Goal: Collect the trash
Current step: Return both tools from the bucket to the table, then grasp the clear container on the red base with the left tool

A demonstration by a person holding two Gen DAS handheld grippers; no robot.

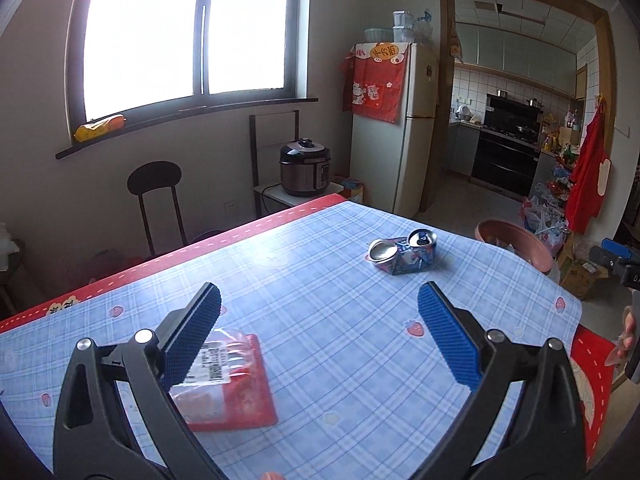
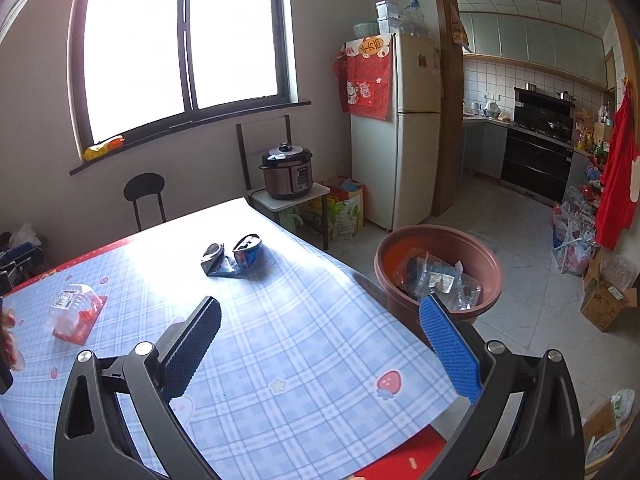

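Left gripper (image 1: 318, 304) and right gripper (image 2: 320, 316) both spread, empty; can (image 2: 234, 258) mid-table, bare cloth around; tub (image 2: 436, 240) just off table edge

Red packet (image 1: 236, 380) partly hidden behind left gripper's finger (image 1: 192, 336), brown tub (image 1: 516, 242) cut by the table (image 1: 320, 320) edge, label print unreadable

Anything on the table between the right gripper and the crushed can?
No. In the right wrist view, only bare checked tablecloth lies between the open right gripper and the crushed can.
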